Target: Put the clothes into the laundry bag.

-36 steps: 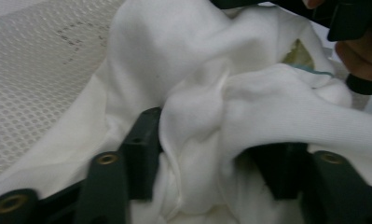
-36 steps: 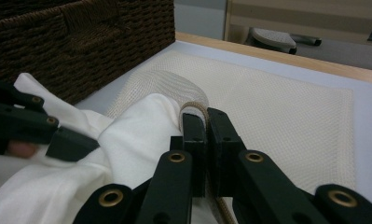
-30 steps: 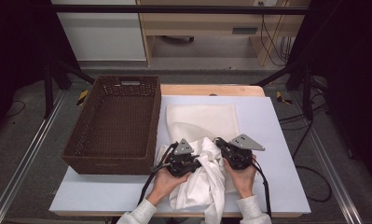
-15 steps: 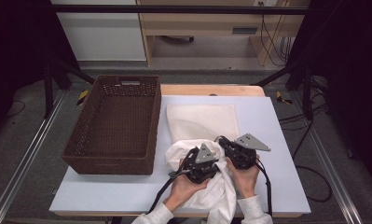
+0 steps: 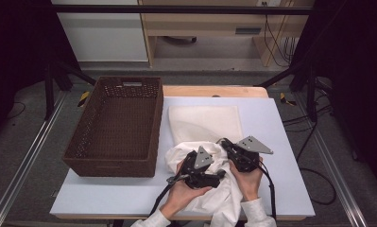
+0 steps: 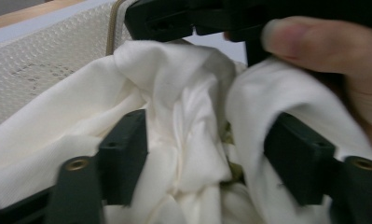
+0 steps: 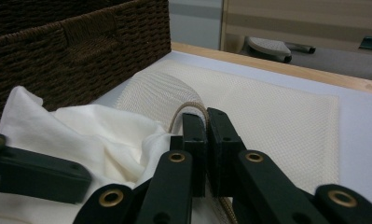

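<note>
A crumpled white cloth (image 5: 177,154) lies at the table's front centre, partly hanging over the near edge. Behind it a white mesh bag (image 5: 205,123) lies flat. My right gripper (image 5: 223,143) is shut on the bag's beige-trimmed edge (image 7: 188,109), lifting it into an arch. My left gripper (image 5: 219,173) sits just left of it, pointing toward it. In the left gripper view my left gripper (image 6: 207,135) stands open, with folds of the cloth (image 6: 188,116) bunched between its jaws and draped over the right one. The mesh bag (image 6: 34,70) shows behind the cloth.
A dark brown wicker basket (image 5: 155,127) stands on the table's left half, close to the cloth. Bare white table (image 5: 280,142) lies right of the grippers. Behind the table are a wooden desk and cables on the floor.
My left gripper has moved right across the cloth toward the right gripper, pushing the cloth with it. The right gripper has stayed where it was, holding the bag edge.
</note>
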A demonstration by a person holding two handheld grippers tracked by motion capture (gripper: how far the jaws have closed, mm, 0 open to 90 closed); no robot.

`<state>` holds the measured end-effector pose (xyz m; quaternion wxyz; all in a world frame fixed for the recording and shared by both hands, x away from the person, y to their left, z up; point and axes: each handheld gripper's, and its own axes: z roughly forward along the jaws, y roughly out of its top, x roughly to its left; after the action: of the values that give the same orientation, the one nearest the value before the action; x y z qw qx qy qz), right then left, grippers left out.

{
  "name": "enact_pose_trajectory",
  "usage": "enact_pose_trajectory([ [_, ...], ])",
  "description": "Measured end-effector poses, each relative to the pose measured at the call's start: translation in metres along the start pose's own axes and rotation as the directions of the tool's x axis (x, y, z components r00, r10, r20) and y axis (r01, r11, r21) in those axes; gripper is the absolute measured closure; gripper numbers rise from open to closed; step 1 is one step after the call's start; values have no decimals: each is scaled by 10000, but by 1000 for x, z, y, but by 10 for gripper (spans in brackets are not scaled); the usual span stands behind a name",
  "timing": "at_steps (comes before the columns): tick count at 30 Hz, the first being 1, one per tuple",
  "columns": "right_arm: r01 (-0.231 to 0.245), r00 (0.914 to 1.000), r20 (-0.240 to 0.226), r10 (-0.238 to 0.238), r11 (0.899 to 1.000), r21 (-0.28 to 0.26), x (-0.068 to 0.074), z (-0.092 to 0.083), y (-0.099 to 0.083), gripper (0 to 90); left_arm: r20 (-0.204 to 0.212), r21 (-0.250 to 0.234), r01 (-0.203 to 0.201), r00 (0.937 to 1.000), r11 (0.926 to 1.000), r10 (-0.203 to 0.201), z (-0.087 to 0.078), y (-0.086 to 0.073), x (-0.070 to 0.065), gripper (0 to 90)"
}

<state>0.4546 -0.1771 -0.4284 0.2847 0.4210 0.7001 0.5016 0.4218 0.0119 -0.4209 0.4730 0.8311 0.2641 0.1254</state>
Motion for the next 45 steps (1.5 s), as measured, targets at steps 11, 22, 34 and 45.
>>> enact_pose_trajectory([
  [11,-68,10000,-7,68,10000,40,0,0,0,873,-973,81,218,9950,9997,-209,-34,-14,33,139],
  [22,46,9998,-203,-44,10000,79,2,2,-1,872,-645,1020,1380,9892,9852,-1318,0,-34,70,411],
  [34,-19,9995,-303,18,10000,-31,2,2,-1,873,180,-517,114,9998,9986,-105,-29,-15,31,755],
  [45,46,9987,-509,-56,9998,-200,3,0,-1,874,432,138,-547,9976,9984,540,17,2,5,753],
])
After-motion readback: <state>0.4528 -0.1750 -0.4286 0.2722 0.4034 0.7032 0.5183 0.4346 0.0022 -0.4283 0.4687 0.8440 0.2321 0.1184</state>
